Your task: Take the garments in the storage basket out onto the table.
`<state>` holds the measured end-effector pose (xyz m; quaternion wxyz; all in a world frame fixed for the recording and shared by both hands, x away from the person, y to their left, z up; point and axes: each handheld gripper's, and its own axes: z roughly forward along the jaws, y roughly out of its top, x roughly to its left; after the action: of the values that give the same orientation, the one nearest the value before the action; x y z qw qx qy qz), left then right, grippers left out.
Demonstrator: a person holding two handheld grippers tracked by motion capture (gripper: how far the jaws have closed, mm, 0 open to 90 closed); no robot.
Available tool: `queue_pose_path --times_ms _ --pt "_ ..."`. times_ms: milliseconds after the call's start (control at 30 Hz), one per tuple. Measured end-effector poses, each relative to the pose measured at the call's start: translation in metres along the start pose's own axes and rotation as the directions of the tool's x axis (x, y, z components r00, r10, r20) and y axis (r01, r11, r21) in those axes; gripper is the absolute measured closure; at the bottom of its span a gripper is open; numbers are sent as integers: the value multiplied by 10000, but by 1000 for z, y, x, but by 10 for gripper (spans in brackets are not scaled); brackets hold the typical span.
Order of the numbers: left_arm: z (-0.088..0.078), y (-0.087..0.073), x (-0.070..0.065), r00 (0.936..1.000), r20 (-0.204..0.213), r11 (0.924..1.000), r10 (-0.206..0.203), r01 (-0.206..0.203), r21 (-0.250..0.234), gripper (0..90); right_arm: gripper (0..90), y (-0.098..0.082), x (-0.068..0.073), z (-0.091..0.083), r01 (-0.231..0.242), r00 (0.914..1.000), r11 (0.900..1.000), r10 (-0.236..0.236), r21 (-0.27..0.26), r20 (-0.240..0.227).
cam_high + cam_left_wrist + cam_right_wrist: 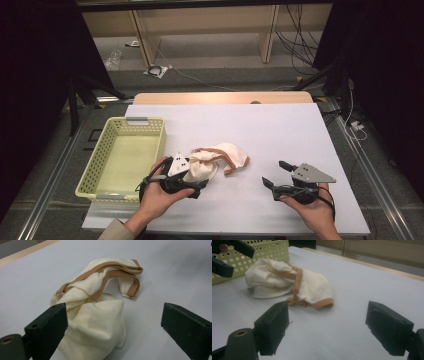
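A: High view: cream garment [216, 161] crumpled mid-table, just right of the yellow basket [90, 172]; left gripper [196, 186] at its near edge, right gripper [272, 175] well apart.

B: Left gripper view: jaws spread, cloth [96, 315] beside one jaw, unpinched.

A: Right gripper view: jaws wide, nothing between; tan trim [298, 280] facing.

B: Risk: catching one loose fold only, so dragging and unrolling short of the basket.

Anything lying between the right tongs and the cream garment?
Nothing: the high view shows bare white table cover between the right tongs and the cream garment. The right gripper view agrees.
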<state>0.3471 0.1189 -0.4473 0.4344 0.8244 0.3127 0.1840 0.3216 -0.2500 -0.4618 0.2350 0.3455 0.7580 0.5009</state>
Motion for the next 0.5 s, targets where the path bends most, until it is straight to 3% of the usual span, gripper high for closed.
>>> queue_pose_path --times_ms 500 --pt "1 1 0 10000 -60 10000 30 -30 -18 76 198 0 -1 1 25 10000 9999 -25 -141 -1"
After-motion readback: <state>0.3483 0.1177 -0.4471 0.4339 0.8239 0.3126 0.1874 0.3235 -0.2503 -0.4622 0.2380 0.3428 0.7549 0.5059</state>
